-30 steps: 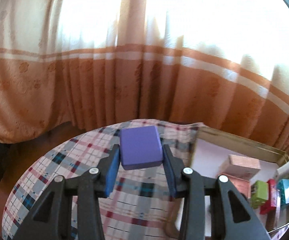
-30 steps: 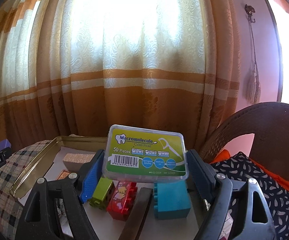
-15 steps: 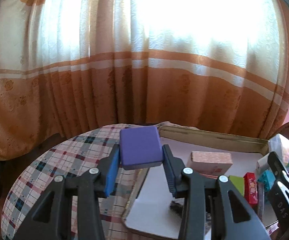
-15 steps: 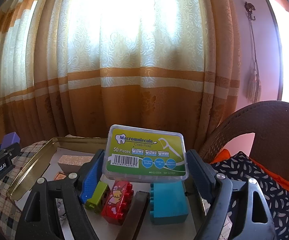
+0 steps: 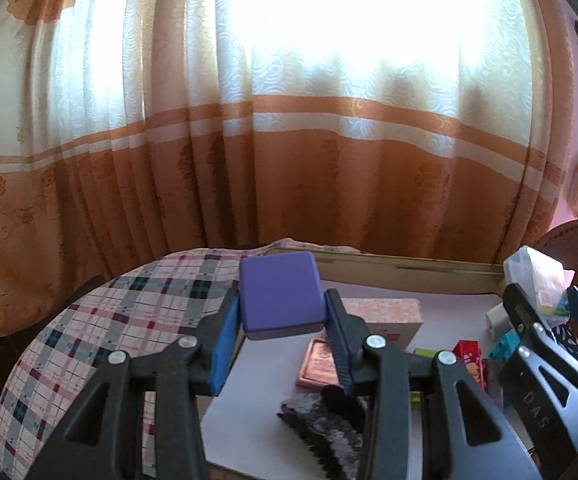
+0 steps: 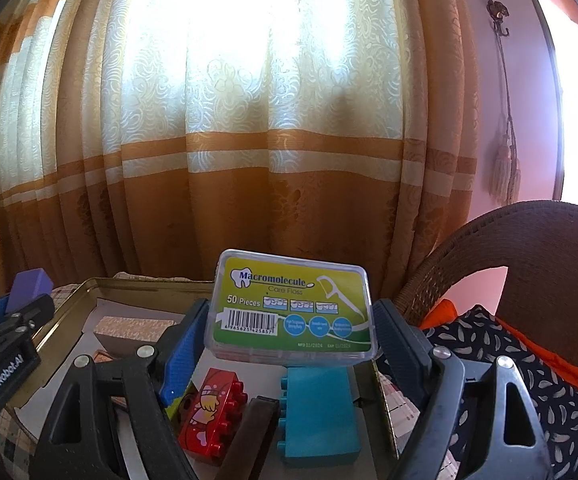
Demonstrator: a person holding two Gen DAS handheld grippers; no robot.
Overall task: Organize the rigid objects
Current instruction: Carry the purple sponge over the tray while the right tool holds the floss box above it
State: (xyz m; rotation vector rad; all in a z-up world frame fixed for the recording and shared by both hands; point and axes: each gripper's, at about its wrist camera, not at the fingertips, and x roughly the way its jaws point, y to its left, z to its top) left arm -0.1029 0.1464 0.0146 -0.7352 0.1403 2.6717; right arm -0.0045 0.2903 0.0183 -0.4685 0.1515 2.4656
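Observation:
My left gripper point(image 5: 281, 316) is shut on a purple block point(image 5: 279, 294) and holds it above the left part of a gold-rimmed tray point(image 5: 409, 270). My right gripper point(image 6: 289, 332) is shut on a clear floss pick box point(image 6: 293, 306) with a green label, held above the tray's point(image 6: 65, 308) right part. The left gripper with the purple block point(image 6: 29, 290) shows at the left edge of the right wrist view. The right gripper with the box point(image 5: 537, 280) shows at the right of the left wrist view.
In the tray lie a pink speckled block point(image 5: 385, 314), a copper plate point(image 5: 319, 364), a dark brush point(image 5: 321, 420), a red brick point(image 6: 213, 412), a teal brick point(image 6: 317, 412) and a green brick point(image 6: 177, 398). A checked cloth point(image 5: 109, 328) covers the table. A wicker chair point(image 6: 529, 248) stands at right.
My left gripper has swung right with the purple block, from over the checked cloth to over the tray. The right gripper has barely moved with the floss box.

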